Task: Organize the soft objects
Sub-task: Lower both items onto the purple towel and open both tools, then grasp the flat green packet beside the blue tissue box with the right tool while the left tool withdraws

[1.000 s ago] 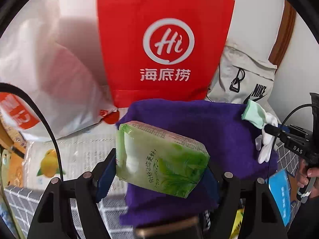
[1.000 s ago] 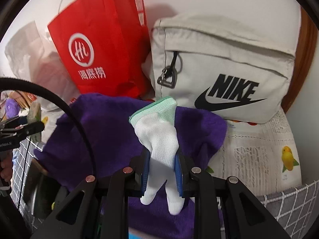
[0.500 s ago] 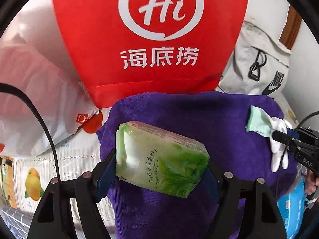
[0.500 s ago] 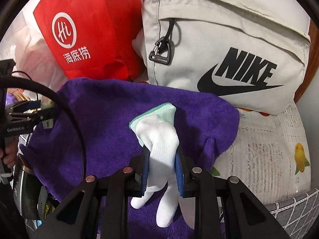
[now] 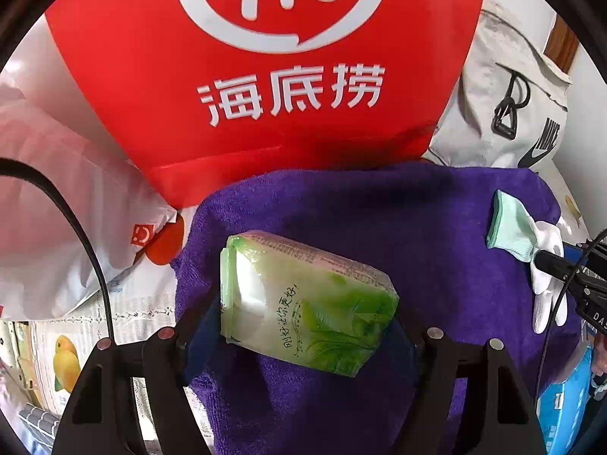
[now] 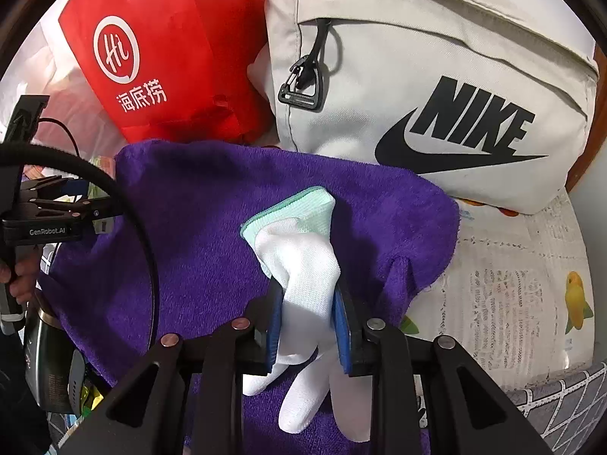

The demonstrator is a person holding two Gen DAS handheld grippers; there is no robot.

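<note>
A green tissue pack is clamped crosswise in my left gripper, which is shut on it just above a purple towel. A white glove with a mint cuff is pinched at its middle by my right gripper, shut on it. The cuff lies forward on the purple towel and the fingers hang back toward the camera. The left wrist view shows the same glove at the towel's right edge. In the right wrist view my left gripper is at the far left.
A red paper bag stands just behind the towel, with a grey Nike bag to its right and a white plastic bag to its left. A printed cloth covers the table. A dark bottle stands at lower left.
Both grippers have come down and forward toward the towel, so the red bag and the Nike bag look larger. Each still grips its object; the glove's cuff now lies on the towel.
</note>
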